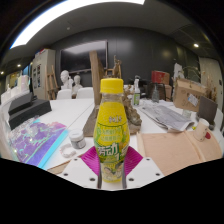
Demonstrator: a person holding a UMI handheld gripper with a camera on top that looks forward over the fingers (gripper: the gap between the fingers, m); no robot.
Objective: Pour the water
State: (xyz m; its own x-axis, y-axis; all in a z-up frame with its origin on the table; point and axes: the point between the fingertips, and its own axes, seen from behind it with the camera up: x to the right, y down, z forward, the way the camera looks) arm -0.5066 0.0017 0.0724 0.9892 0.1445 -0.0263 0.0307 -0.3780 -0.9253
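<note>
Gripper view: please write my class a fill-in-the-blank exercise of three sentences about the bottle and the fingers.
1. The bottle between the fingers holds a liquid coloured ____.
2. The bottle's cap is ____ in colour.
3. The bottle stands ____, not tipped, on the table, with the gripper around its lower part.

Missing words: yellow; yellow; upright

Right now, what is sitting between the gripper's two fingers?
The gripper view shows a yellow bottle with a yellow cap standing upright between the gripper fingers. Nothing else lies between them.
</note>
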